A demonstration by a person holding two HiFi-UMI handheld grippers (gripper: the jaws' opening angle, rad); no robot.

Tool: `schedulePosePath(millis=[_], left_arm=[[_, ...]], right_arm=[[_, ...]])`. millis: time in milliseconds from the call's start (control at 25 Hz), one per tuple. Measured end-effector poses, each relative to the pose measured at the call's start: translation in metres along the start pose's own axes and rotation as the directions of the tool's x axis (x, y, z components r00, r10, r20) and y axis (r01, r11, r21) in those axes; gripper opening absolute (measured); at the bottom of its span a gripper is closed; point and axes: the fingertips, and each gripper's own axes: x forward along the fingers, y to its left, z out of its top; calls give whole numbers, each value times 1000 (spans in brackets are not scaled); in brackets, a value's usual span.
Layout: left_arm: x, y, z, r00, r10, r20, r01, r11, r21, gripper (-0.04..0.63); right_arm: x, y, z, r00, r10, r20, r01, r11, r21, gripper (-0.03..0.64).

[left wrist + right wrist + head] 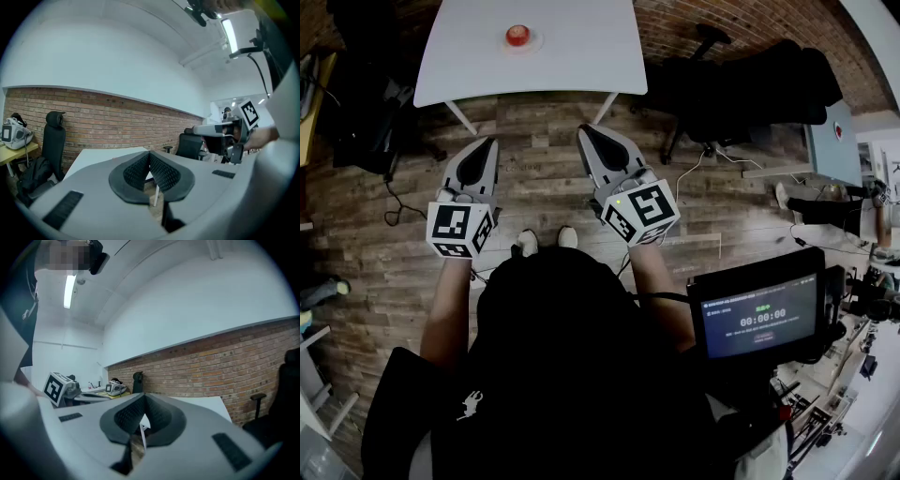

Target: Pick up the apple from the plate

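Observation:
In the head view a red apple (517,36) sits on a small white plate (534,43) on the white table (581,56), far ahead of both grippers. My left gripper (485,142) and right gripper (586,131) hang side by side over the wooden floor, short of the table's near edge, pointing towards it. Both are shut with nothing between the pads. In the left gripper view the jaws (149,154) meet at the tip, with the table top (101,157) behind them. The right gripper view shows its jaws (143,397) meeting the same way.
Black office chairs (741,80) stand right of the table, and another chair (52,140) stands by the brick wall (117,122). A screen with a timer (759,314) is at my lower right. Cables lie on the floor (712,155). The person's feet (544,242) are below the grippers.

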Motion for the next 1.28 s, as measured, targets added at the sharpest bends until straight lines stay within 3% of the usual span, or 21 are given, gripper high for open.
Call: schedulePosePath(millis=[520, 840, 1280], left_arm=[[-11, 34, -22, 1000, -12, 11, 12, 1000, -13, 6], [-15, 45, -22, 997, -71, -7, 71, 998, -1, 6], [-29, 79, -23, 1000, -12, -17, 12, 1000, -3, 6]], right_arm=[[22, 21, -15, 1000, -16, 4, 16, 1000, 16, 3], [37, 32, -14, 1000, -29, -5, 29, 999, 24, 3], [48, 38, -8, 999, -33, -25, 33, 999, 18, 4]])
